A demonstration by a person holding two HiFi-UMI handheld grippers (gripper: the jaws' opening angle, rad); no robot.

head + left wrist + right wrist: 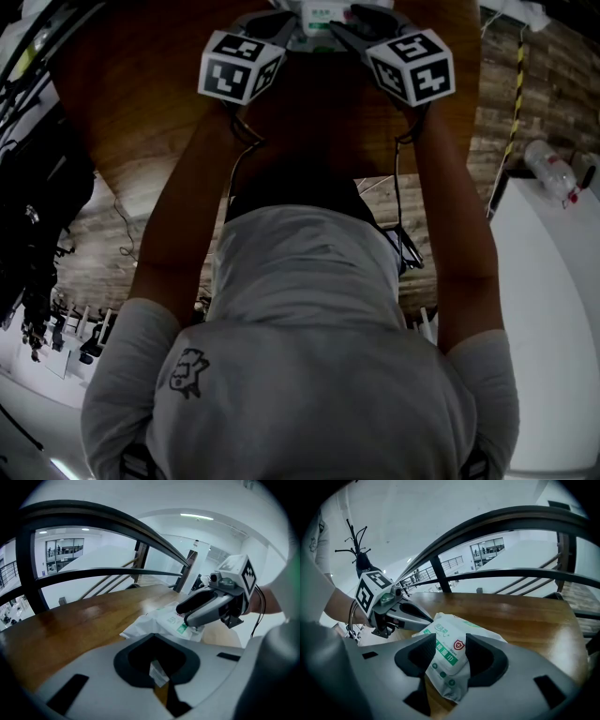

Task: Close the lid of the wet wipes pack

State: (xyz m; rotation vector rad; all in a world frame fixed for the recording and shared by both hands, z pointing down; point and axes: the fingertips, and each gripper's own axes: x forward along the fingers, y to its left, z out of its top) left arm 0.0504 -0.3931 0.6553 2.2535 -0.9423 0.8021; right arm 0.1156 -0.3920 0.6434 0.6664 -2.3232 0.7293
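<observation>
The wet wipes pack point(449, 645) is white with a green label and a red shield mark, and it lies over the wooden table point(525, 616). My right gripper point(447, 667) is shut on the pack's near end, which bulges between the jaws. From the opposite side, my left gripper point(157, 673) is shut on a thin white edge of the pack point(161, 620). In the head view both grippers meet at the top edge, left gripper point(286, 26) and right gripper point(349, 24), with the pack point(319, 15) between them. I cannot make out the lid.
The table point(141, 103) is round with a dark curved railing point(497, 524) behind it. A plastic bottle point(553, 169) lies on a white surface at the right. The person's torso fills the lower head view.
</observation>
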